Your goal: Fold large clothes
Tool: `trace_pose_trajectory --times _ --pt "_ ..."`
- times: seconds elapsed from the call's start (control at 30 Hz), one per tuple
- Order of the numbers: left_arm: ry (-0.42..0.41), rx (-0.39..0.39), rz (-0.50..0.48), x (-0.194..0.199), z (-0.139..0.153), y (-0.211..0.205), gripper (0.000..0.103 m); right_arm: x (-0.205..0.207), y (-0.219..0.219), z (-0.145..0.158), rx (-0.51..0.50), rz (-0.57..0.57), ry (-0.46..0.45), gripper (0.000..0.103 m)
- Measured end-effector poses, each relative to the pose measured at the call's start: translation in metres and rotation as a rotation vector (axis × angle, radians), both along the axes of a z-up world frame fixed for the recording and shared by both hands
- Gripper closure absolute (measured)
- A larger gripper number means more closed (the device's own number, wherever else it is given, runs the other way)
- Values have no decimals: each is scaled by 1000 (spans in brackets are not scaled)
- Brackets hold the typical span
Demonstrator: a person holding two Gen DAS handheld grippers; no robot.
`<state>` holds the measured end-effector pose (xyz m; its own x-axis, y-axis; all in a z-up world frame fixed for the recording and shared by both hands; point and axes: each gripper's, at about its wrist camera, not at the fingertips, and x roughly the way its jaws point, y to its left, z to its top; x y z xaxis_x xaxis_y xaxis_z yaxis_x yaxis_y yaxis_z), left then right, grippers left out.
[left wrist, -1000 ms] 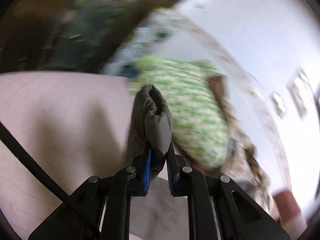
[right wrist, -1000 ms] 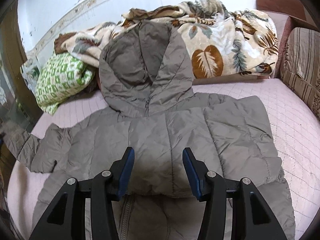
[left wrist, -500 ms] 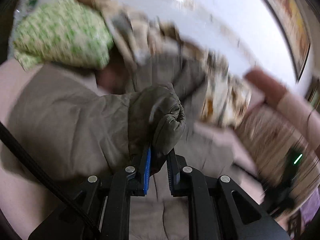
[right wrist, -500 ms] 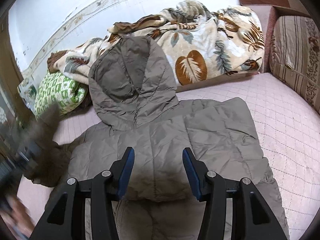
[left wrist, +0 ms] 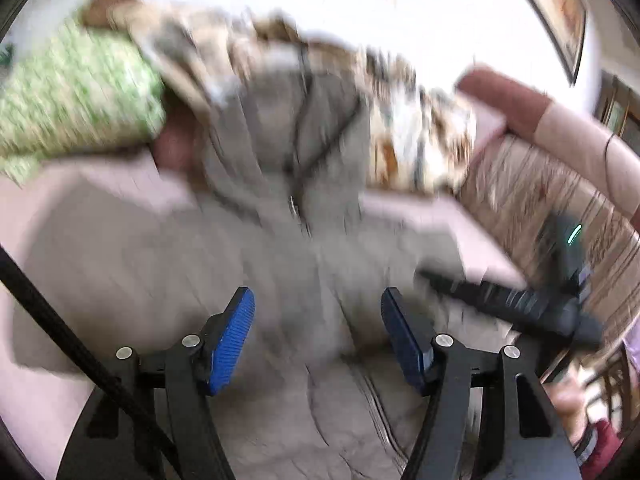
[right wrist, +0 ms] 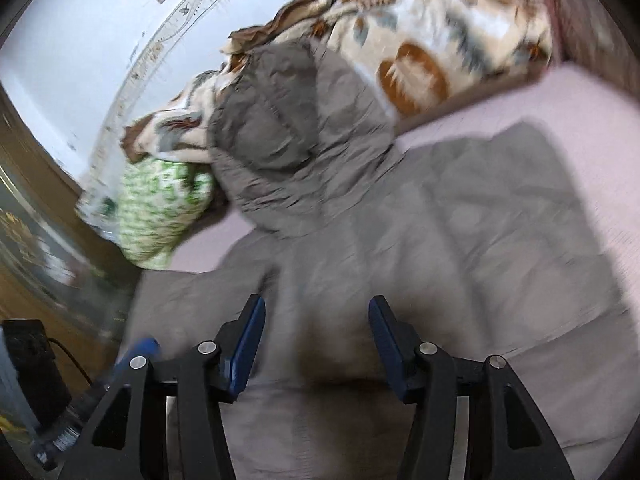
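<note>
While the grey-brown puffy hooded jacket [right wrist: 360, 248] is lying spread on the pale pink quilted bed [right wrist: 592, 120], both grippers are hovering above it. The left gripper [left wrist: 316, 328] is keeping its blue-padded fingers [left wrist: 230, 340] wide apart, holding nothing. The right gripper [right wrist: 316, 340] is also standing wide and empty. The hood is resting against a cream blanket with brown leaf print [right wrist: 420, 40], beside a green-and-white patterned pillow [right wrist: 160, 208].

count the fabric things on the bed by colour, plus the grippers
grey: 1, the hooded jacket
green and white: 1, the pillow
cream with brown leaves: 1, the blanket
grippers: 2, left gripper and right gripper, both open and empty
total: 5
</note>
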<state>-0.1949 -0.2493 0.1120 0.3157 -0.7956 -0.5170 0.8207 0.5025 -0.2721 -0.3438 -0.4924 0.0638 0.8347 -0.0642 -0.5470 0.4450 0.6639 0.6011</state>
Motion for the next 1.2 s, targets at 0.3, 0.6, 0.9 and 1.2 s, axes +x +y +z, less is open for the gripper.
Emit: trace_pose_trajectory --times 0.3,0.6,0.9,1.2 --pt "93 -63 599 135 -5 130 24 48 34 -41 295 161 -61 43" --pt "410 10 647 188 -73 158 24 77 53 -52 242 204 -14 81" --pt "318 62 546 163 -63 119 24 20 17 24 -182 -94 25 86" --pt "238 195 433 139 -76 58 24 5 -11 22 -329 -222 201 86"
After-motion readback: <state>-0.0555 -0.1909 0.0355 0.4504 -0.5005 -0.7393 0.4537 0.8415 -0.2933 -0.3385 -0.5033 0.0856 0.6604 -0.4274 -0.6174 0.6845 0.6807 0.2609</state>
